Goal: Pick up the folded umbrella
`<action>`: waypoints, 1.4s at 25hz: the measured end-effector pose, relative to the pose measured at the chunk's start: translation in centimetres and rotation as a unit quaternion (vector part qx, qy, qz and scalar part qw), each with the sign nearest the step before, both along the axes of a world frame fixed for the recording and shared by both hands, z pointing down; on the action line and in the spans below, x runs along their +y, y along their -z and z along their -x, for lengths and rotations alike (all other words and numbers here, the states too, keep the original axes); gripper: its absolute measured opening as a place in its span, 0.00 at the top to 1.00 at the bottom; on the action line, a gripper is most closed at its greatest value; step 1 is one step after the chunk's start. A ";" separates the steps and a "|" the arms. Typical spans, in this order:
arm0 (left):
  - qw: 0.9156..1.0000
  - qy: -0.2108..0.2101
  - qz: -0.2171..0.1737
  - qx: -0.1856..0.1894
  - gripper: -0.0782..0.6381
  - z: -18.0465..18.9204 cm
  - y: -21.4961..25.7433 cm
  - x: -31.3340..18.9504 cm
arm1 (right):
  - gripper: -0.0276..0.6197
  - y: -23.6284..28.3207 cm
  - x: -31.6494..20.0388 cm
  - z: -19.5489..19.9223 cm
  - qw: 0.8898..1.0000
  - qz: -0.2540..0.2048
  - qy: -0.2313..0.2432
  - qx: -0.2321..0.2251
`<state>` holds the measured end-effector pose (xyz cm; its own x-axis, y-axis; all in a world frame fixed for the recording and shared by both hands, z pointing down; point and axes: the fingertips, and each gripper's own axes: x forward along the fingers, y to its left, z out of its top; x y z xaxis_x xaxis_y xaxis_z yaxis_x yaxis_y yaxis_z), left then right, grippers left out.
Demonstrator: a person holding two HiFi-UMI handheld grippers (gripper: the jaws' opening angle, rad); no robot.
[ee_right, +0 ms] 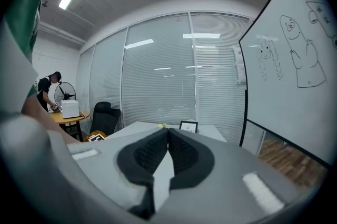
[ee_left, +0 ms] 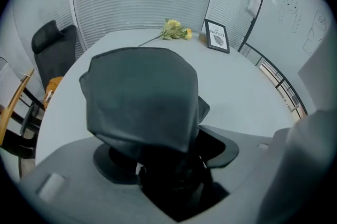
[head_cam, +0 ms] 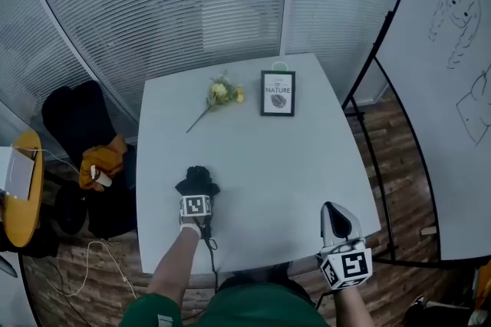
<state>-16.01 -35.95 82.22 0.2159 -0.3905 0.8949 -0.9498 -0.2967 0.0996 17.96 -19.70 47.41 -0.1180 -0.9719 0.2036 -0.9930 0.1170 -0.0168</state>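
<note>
The folded umbrella (head_cam: 198, 178), a black bundle, lies near the front left of the white table (head_cam: 291, 164). My left gripper (head_cam: 197, 192) points steeply down over it. In the left gripper view the umbrella's dark grey fabric (ee_left: 142, 97) fills the space between the wide-spread jaws of the left gripper (ee_left: 163, 157) and covers their tips. I cannot see the pads pressing on it. My right gripper (head_cam: 336, 213) hovers at the table's front right edge, pointing nearly level. Its jaws meet at the tip of the right gripper (ee_right: 167, 134), with nothing held.
A yellow flower sprig (head_cam: 221, 94) and a framed print (head_cam: 278, 93) lie at the far side of the table. A black chair (head_cam: 80, 118) with an orange item stands on the left beside a wooden side table (head_cam: 23, 187). A whiteboard (head_cam: 453, 49) stands on the right.
</note>
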 end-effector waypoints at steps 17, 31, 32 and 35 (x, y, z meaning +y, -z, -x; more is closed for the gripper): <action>0.993 0.022 0.015 0.112 0.48 0.4 1.6 3.5 | 0.95 0.8 -0.7 1.7 0.999 -0.005 0.049 -0.005; 0.953 0.004 -0.111 0.283 0.49 -3.7 16.2 5.9 | 0.95 4.2 -3.0 5.3 0.993 -0.036 0.106 -0.026; 0.949 -0.003 -0.126 0.290 0.49 -4.1 17.9 5.8 | 0.95 4.6 -3.1 5.4 0.993 -0.040 0.108 -0.028; 0.937 -0.022 -0.174 0.302 0.49 -5.0 22.9 5.4 | 0.95 5.7 -3.6 5.7 0.991 -0.052 0.114 -0.036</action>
